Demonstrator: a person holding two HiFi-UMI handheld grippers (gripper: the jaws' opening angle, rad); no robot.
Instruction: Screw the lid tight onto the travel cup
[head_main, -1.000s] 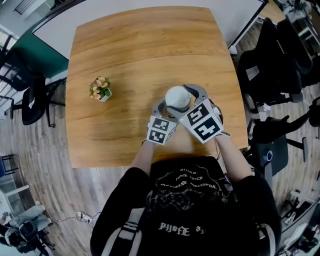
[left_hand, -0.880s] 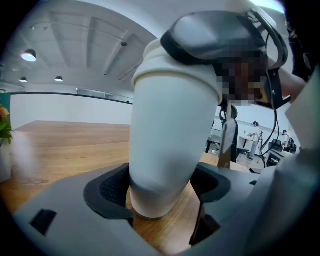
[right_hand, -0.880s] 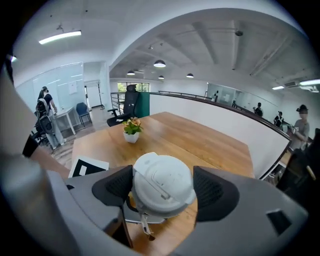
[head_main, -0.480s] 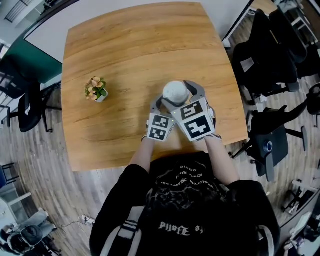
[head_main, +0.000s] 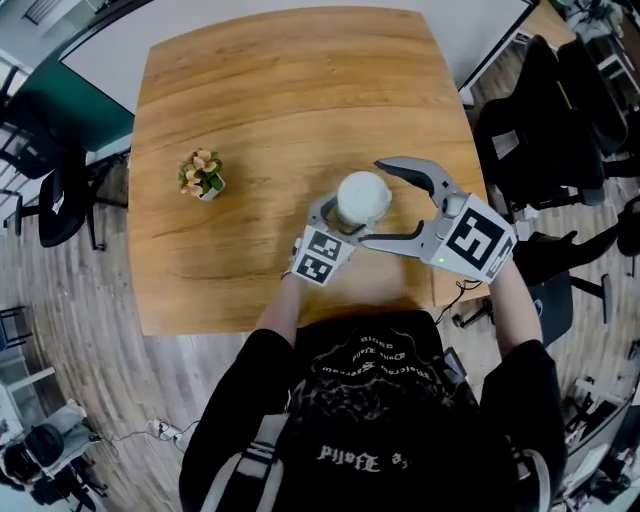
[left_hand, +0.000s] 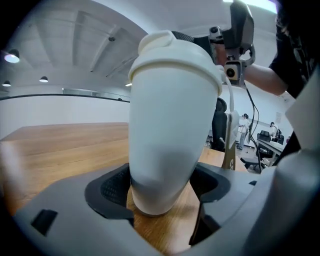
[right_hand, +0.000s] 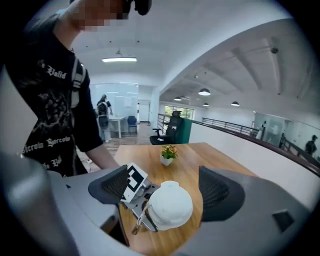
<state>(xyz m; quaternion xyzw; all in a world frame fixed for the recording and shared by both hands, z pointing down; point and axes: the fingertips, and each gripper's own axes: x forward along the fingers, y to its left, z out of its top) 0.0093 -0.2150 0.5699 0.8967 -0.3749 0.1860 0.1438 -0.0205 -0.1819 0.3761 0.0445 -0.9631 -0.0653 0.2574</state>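
The white travel cup (head_main: 362, 200) stands upright on the wooden table (head_main: 270, 100), its white lid (right_hand: 170, 205) on top. My left gripper (head_main: 340, 222) is shut on the travel cup's lower body (left_hand: 167, 135), one pad on each side near the base. My right gripper (head_main: 374, 203) comes in from the right at lid height, and its jaws are opening. They stand wide to either side of the lid without touching it. In the right gripper view the lid sits low between the spread pads of the right gripper (right_hand: 164, 189), with a clear gap on both sides.
A small potted flower (head_main: 203, 177) stands on the table's left part, well away from the cup. Dark office chairs (head_main: 545, 110) crowd the floor to the right of the table. The person stands at the table's near edge (head_main: 250, 322).
The right gripper has swung out to the right from above the cup, and its jaws have spread wider off the lid. The left gripper and the cup stay put.
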